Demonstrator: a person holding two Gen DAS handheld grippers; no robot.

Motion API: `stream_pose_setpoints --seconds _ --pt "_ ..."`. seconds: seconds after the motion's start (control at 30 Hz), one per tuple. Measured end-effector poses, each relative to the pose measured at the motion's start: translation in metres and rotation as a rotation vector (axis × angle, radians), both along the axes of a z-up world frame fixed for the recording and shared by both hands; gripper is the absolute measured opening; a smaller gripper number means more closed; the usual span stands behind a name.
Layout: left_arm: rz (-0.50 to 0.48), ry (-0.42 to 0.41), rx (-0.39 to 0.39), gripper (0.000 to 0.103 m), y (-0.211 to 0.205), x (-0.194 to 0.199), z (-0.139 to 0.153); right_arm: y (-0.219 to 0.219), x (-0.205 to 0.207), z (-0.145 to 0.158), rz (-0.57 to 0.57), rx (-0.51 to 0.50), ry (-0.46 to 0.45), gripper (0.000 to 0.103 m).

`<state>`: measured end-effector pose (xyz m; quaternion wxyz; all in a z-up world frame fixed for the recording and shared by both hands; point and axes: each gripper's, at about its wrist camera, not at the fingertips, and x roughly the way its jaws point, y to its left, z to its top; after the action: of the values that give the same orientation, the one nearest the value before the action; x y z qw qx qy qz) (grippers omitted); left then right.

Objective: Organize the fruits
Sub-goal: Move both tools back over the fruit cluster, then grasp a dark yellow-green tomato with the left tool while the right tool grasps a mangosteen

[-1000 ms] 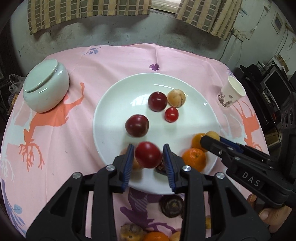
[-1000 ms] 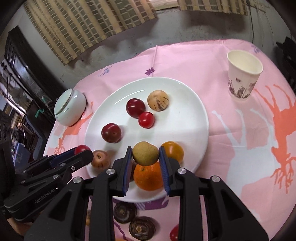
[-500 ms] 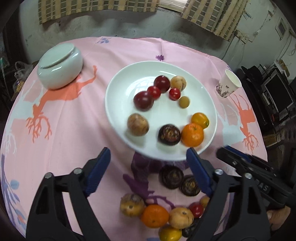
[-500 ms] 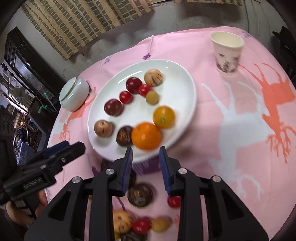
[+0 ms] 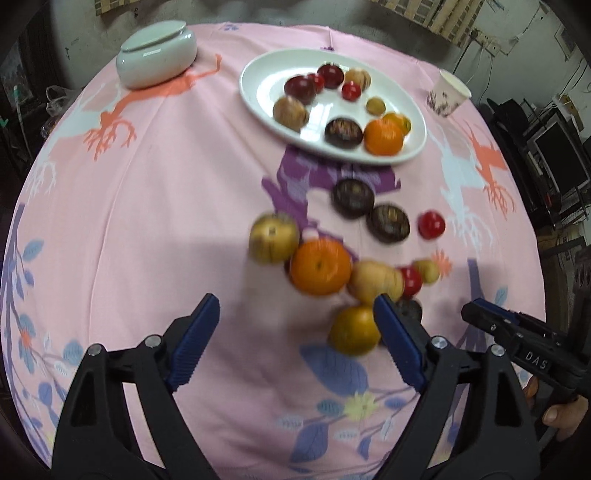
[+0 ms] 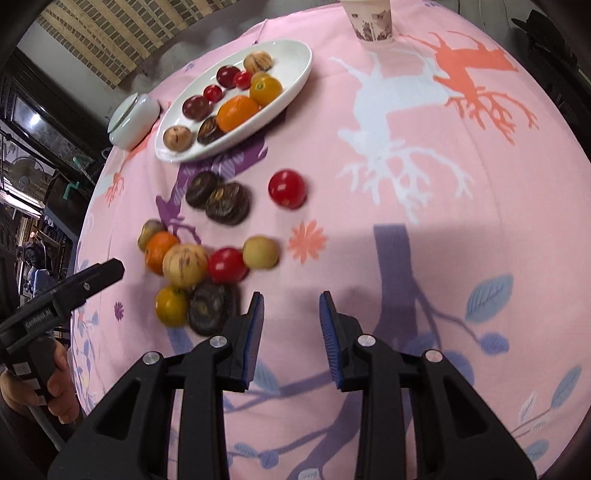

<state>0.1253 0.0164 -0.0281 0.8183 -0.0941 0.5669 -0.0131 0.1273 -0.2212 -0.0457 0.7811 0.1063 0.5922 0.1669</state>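
Note:
A white plate (image 5: 258,92) (image 6: 295,74) at the far side of the pink cloth holds several fruits, among them an orange (image 5: 383,137) and a dark round one (image 5: 343,133). Nearer lies a loose cluster: an orange (image 5: 320,266), a brownish fruit (image 5: 273,238), two dark fruits (image 6: 227,204), red ones (image 6: 287,188) and a yellow one (image 5: 354,329). My left gripper (image 5: 295,306) hangs wide open and empty, just short of that cluster. My right gripper (image 6: 291,299) is empty, jaws narrowly apart, to the right of the cluster.
A pale lidded jar (image 5: 157,53) (image 6: 133,120) stands far left of the plate. A paper cup (image 5: 448,92) (image 6: 371,18) is far right. The round table drops off on all sides, with dark furniture beyond. A hand (image 6: 48,384) holds the left gripper's handle.
Both grippers let go of their fruits onto the plate and drew back toward the near cluster. The left jaws went from shut on a red fruit to wide open.

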Motion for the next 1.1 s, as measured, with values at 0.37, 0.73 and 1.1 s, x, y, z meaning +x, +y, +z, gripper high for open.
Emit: stream_pose_setpoints --seconds 0.37,0.73,1.1 --pt "-0.118 0.025 0.038 0.087 -0.033 -0.027 -0.013 0.009 -0.024 0.019 0.040 0.027 -0.046 0.065" --pt "-0.158 0.067 0.035 0.085 -0.045 -0.022 -0.031 -0.013 -0.027 0.008 -0.039 0.031 0.002 0.065" --pt "-0.182 0.113 0.034 0.060 -0.045 -0.009 -0.049 -0.011 -0.023 0.000 -0.027 0.007 0.015 0.071"
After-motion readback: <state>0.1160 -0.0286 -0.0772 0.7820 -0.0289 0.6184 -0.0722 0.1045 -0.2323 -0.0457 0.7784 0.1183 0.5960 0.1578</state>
